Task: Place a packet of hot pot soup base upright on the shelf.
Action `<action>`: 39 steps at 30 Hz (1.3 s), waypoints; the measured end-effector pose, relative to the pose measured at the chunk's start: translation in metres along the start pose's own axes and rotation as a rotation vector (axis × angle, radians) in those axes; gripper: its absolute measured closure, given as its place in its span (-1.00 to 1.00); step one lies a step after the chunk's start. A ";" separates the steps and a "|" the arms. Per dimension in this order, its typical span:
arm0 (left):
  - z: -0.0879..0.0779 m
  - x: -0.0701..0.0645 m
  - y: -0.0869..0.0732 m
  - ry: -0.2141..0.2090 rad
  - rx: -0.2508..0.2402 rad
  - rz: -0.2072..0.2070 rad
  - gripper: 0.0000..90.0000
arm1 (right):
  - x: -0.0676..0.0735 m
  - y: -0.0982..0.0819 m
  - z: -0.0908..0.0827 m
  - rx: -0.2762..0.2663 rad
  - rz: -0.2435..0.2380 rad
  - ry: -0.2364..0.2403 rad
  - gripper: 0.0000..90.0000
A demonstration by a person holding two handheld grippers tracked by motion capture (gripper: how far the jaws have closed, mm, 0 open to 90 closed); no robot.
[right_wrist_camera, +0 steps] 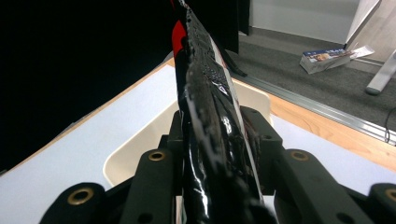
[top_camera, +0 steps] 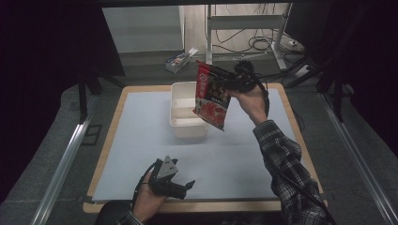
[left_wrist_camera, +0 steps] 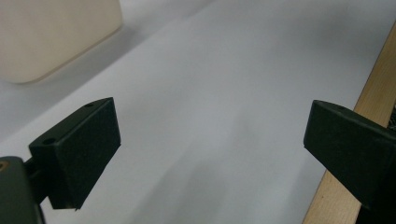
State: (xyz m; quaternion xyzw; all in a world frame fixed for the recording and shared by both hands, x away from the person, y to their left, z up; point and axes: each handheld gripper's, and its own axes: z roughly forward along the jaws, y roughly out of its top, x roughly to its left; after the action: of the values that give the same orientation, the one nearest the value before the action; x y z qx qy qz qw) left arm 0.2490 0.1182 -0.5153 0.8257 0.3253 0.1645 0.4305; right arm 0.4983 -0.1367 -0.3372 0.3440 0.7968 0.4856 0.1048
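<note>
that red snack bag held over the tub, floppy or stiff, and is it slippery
Probably floppy: the red snack bag hangs loosely from the right hand-held gripper, which pinches one edge. Its glossy film looks slippery. Likely light, since one edge-pinch holds it above the white tub.

- The tub stands on the mat, at 12 o'clock from the table's middle.
- The snack bag hangs above the tub's 3 o'clock edge.
- The left gripper sits at 6 o'clock.

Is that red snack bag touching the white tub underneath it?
Cannot tell. In the high view the red snack bag, clamped in the right gripper, overlaps the white tub rim; the right gripper view doesn't show the bag's lower end.
</note>
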 end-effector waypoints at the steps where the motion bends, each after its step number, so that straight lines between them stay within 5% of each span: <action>1: 0.000 0.000 0.000 0.001 0.002 0.002 -0.92 | 0.001 0.001 0.004 -0.002 -0.001 0.002 0.50; 23: 0.002 0.000 -0.001 0.001 0.015 0.019 -0.91 | 0.036 0.014 0.075 -0.041 -0.045 0.027 0.49; 39: 0.004 -0.001 -0.001 -0.003 0.028 0.028 -0.91 | 0.036 0.003 0.068 -0.034 -0.053 0.046 0.49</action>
State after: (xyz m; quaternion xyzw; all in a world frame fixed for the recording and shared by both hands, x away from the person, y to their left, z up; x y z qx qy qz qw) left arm 0.2499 0.1150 -0.5181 0.8364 0.3153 0.1647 0.4169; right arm 0.5070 -0.0651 -0.3634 0.3095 0.7996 0.5038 0.1050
